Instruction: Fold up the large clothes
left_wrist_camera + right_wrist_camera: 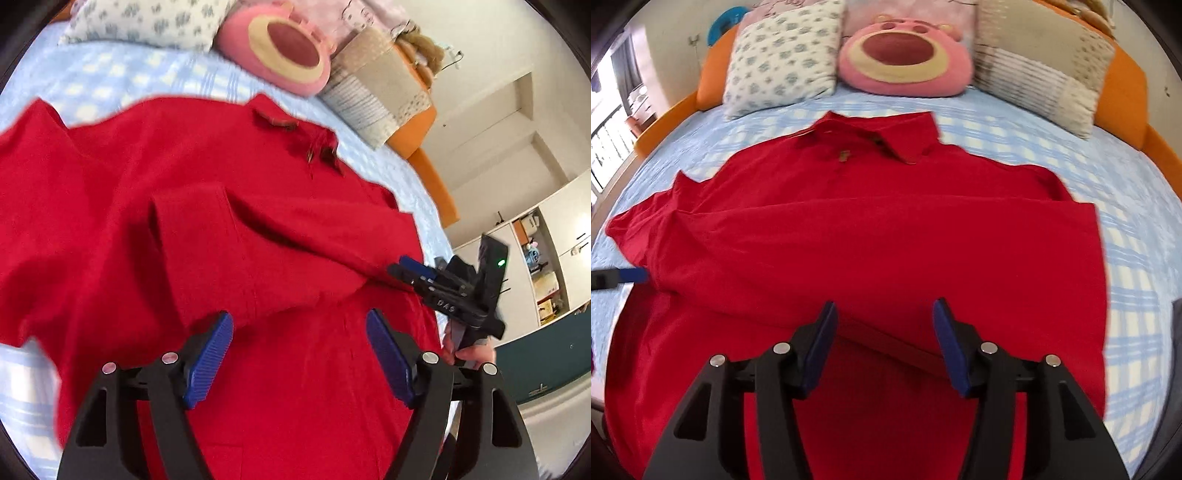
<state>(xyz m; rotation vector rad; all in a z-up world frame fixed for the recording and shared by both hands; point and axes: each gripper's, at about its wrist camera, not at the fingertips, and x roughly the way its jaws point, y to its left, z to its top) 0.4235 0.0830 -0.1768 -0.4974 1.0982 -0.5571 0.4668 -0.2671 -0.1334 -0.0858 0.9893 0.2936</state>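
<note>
A large red collared shirt (207, 221) lies spread on the bed, collar toward the pillows; it also shows in the right wrist view (871, 236). One sleeve is folded across the body. My left gripper (299, 332) is open and empty just above the shirt's lower part. My right gripper (884, 325) is open and empty over the folded edge. In the left wrist view the right gripper (413, 271) shows at the shirt's right side. In the right wrist view a blue left fingertip (631, 275) shows at the shirt's left edge.
The bed has a blue checked sheet (1052, 147) and an orange frame (1123, 88). At the head lie a patterned pillow (783, 55), a pink bear cushion (905, 55) and a striped pillow (1041, 70). Shelves and a cupboard (543, 266) stand beyond the bed.
</note>
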